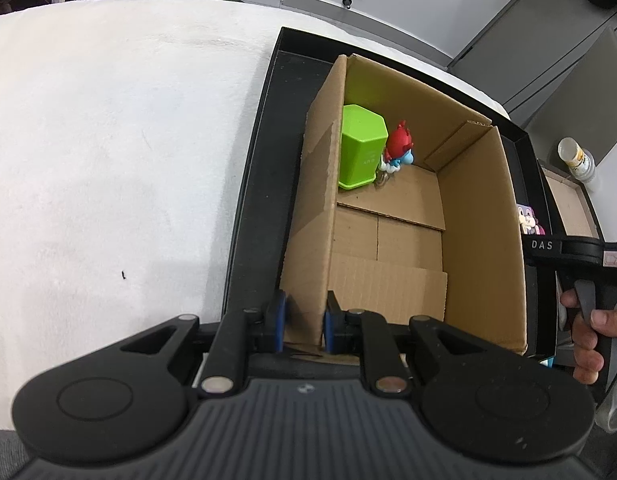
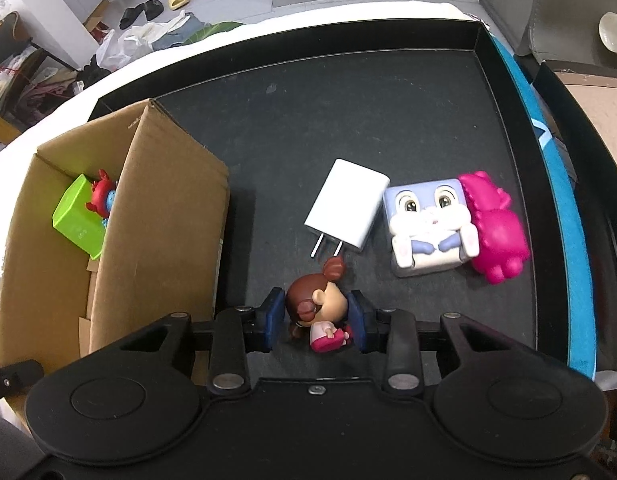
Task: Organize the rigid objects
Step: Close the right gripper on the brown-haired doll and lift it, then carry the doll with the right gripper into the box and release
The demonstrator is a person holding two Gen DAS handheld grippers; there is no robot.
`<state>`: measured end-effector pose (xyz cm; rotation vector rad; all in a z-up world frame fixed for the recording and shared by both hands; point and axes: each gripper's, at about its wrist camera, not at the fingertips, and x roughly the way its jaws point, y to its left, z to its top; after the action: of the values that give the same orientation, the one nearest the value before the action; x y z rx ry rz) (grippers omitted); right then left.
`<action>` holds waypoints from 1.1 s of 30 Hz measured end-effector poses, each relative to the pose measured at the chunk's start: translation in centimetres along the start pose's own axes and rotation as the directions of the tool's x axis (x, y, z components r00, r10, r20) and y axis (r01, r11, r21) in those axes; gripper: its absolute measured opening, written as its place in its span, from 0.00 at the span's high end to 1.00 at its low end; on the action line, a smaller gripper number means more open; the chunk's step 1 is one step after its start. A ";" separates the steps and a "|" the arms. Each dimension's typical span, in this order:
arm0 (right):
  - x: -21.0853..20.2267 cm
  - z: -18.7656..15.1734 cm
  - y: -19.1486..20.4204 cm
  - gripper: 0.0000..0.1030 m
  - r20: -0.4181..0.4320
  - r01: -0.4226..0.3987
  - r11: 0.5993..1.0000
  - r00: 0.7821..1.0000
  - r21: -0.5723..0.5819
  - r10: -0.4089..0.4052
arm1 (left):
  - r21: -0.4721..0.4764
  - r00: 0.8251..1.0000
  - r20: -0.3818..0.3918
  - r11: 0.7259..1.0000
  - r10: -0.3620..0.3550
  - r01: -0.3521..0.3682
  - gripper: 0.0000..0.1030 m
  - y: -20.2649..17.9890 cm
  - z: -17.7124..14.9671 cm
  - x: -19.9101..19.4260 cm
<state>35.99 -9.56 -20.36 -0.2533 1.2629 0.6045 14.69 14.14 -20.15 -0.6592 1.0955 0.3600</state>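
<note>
Doll [image 2: 318, 312] sits right between the blue pads of the right gripper [image 2: 317, 318], down at 6 o'clock on the black tray [image 2: 348, 92]. Both pads press on its head, so the jaws are clamped on it. It lies on its back, long axis running 12 to 6 o'clock, hair bun up, pink feet toward the camera.

Now the relation that matters: the cardboard box [image 2: 160, 216] stands at 9 o'clock from the doll, just beside the gripper, and its wall is tall. My read is lift first, then carry toward 9 o'clock over that wall.

Over on the other side, the left gripper [image 1: 304, 320] is closed on the box's near wall, steadying it. Inside, a green container [image 1: 360, 144] and a red-hatted figure [image 1: 398, 148] stand touching at 12 o'clock.

On the tray wait 3 more: a white charger [image 2: 348, 204], a bunny cube [image 2: 428, 226] and a pink toy [image 2: 498, 228], all around 1 to 2 o'clock of the doll.
</note>
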 end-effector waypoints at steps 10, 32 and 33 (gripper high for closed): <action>-2.3 -1.4 -0.1 0.67 0.015 0.049 0.999 0.999 -0.005 -0.048 | 0.007 1.000 -0.001 1.000 0.000 0.000 0.83 0.0 -0.1 0.0; -6.1 0.4 3.3 0.67 0.085 0.125 0.989 0.989 -0.079 -0.119 | 0.021 1.000 -0.002 1.000 -0.001 0.002 0.83 0.0 -0.1 -0.2; -6.4 0.6 3.5 0.67 0.090 0.127 0.988 0.989 -0.085 -0.119 | 0.021 1.000 -0.002 1.000 -0.002 0.002 0.83 0.0 0.0 -0.2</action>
<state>33.40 -8.19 -13.68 -0.3742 1.1308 0.5610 14.61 14.09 -20.00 -0.6416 1.0989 0.3461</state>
